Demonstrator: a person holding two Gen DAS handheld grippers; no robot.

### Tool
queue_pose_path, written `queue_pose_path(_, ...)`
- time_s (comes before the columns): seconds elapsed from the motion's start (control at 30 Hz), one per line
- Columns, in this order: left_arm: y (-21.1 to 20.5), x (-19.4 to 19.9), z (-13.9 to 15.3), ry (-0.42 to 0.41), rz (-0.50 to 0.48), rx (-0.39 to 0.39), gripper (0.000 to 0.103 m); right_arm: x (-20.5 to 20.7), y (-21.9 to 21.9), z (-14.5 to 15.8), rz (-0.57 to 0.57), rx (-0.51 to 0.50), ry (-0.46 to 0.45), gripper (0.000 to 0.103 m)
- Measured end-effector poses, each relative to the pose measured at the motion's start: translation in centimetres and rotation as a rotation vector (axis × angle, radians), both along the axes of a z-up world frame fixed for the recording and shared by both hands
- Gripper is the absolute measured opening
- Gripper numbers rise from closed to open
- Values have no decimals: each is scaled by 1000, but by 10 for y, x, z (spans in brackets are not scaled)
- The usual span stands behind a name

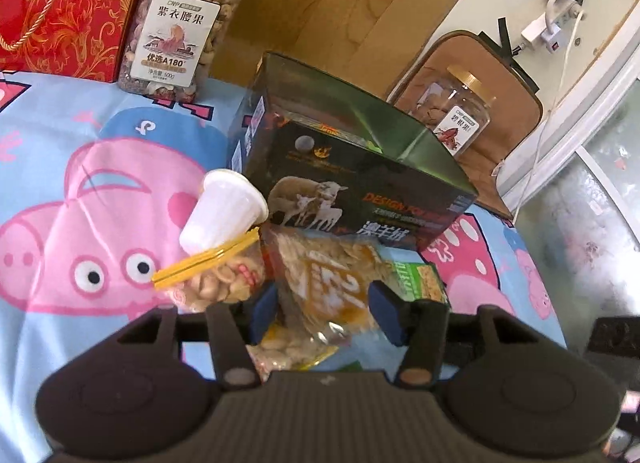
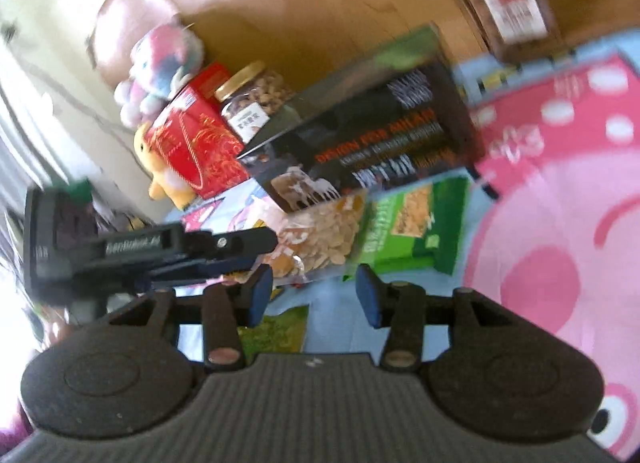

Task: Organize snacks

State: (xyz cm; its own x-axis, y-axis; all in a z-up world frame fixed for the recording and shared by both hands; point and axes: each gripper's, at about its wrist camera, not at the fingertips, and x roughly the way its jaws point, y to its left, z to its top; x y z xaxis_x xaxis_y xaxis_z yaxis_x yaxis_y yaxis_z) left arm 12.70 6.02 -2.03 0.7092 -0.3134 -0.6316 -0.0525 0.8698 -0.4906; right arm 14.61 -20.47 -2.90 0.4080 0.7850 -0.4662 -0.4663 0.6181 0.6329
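My left tongs (image 1: 324, 309): parted, crinkly clear snack bag (image 1: 320, 283) loose between them.
My right tongs (image 2: 314, 295): parted, empty.
Ahead: glossy dark box (image 1: 360, 183).

1. Nut jar (image 1: 176, 23) at the bed's far edge: its white label reads "CNP", "紫衣腰果", "优选A180" and a net weight line, "500" legible.
2. Dark box (image 1: 360, 183), mid-bed: orange "DESIGN FO…" on its front in the left wrist view; the rest is cut off by glare. Large white Chinese characters below it are too blurred to read.
3. Second jar (image 1: 456, 115) on the brown cushion: label shows "CNP"; the characters under it are unclear.
4. Other gripper (image 2: 140, 247), seen in the right wrist view: white lettering on its body, too blurred to read.
5. Green box (image 2: 416, 231): white print, unreadable.
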Motion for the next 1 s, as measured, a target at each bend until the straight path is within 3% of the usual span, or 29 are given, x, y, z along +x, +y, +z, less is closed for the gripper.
queue_pose_path(0.17, 2, -1, -1, 0, -4, -9, 51, 26, -4, -16, -45, 143, 175, 48)
queue_pose_path(0.23, 0, -1, -1, -2, -3, -3, 51, 31, -1, -24, -61, 160, 233, 28)
queue_pose_path(0.37, -6, -6, 2, -4, -11, 1, 50, 23, 0, -23, -47, 170, 241, 21)
queue_pose_path(0.6, -32, -40, 3, -13, -129, -53, 50, -27, -28, -16, 63, 102, 170, 21)
queue_pose_path(0.77, -56, -49, -4, 3, -193, 3, 53, -63, -57, -14, 40, 7, 66, 32)
queue_pose_path(0.83, -55, -48, -2, 2, -175, 2, 59, -64, -63, -16, 26, 28, 60, 40)
queue_pose_path(1.0, -52, -42, 4, 4, -156, 7, 73, -54, -66, -17, -15, 38, 50, 43)
